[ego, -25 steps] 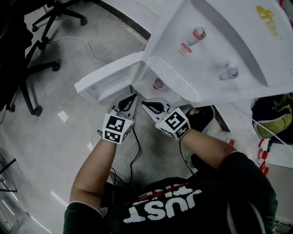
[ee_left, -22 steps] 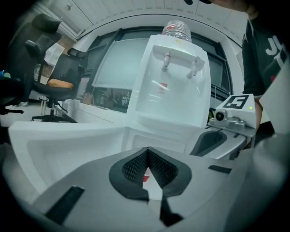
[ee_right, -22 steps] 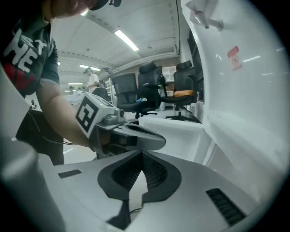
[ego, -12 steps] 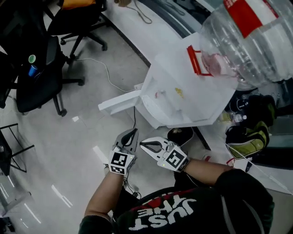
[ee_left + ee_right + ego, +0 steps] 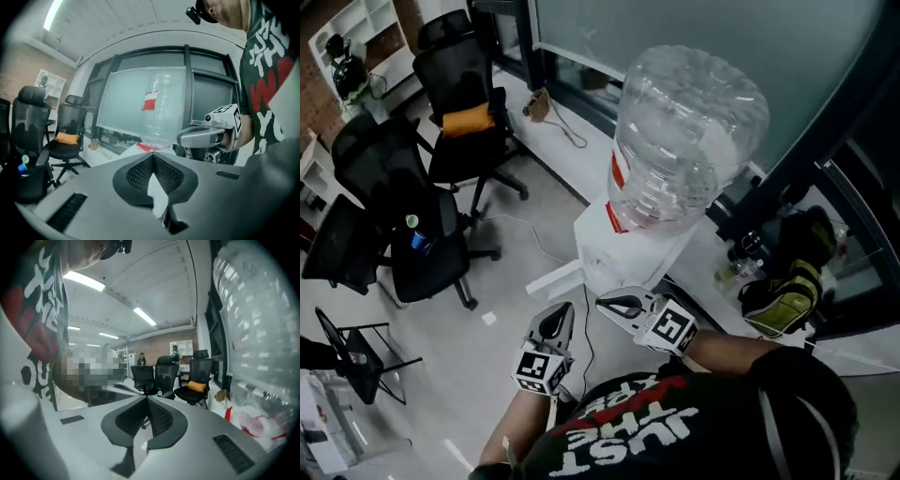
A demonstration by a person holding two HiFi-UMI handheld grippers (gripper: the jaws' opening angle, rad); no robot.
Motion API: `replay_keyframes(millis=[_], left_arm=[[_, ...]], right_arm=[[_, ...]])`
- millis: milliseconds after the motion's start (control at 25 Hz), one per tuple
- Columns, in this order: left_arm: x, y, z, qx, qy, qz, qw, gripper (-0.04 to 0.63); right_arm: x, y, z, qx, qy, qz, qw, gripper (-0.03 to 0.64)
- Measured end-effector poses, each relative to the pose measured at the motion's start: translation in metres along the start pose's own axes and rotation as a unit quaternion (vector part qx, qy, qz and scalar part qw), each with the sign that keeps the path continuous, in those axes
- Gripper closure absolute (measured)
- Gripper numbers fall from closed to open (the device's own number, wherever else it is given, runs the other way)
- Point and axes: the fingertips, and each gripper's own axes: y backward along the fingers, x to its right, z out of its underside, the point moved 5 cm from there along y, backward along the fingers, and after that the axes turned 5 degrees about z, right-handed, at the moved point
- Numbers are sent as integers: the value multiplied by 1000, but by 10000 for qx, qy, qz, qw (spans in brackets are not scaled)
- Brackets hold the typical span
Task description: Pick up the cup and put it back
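No cup shows in any view at this moment. My left gripper (image 5: 559, 317) and right gripper (image 5: 606, 303) hang side by side in front of my chest, just short of the white water dispenser (image 5: 614, 251). Both are shut with nothing between their pads. In the left gripper view the jaws (image 5: 153, 157) meet at the tips and point at the clear water bottle (image 5: 157, 108); the right gripper (image 5: 202, 137) shows beside it. In the right gripper view the jaws (image 5: 146, 400) are shut and aim past the bottle (image 5: 255, 333) into the room.
The big clear bottle (image 5: 686, 131) sits on top of the dispenser, whose low cabinet door (image 5: 551, 278) stands open to the left. Black office chairs (image 5: 441, 178) stand at the left. A black and yellow bag (image 5: 783, 289) lies at the right by the window.
The head view has risen from close over the dispenser's taps to high above the bottle. Both grippers have drawn back from the cabinet opening and stayed shut; the cup inside is gone from sight.
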Motion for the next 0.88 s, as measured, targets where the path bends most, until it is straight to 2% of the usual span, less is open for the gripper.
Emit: replay_keyframes(millis=[240, 480, 680, 880], left_arm=[[32, -3, -127, 517, -328, 217, 9979, 592], [60, -3, -202, 802, -651, 508, 9934, 592], [68, 0, -236, 904, -590, 731, 9915, 592], [85, -1, -234, 1026, -563, 840, 9896, 592]], right_arm=[[25, 72, -89, 616, 92, 321, 9975, 582], [35, 108, -146, 855, -145, 399, 9954, 583], [40, 124, -185, 1035, -261, 532, 9929, 583], [41, 140, -181, 1070, -396, 542, 9920, 583]])
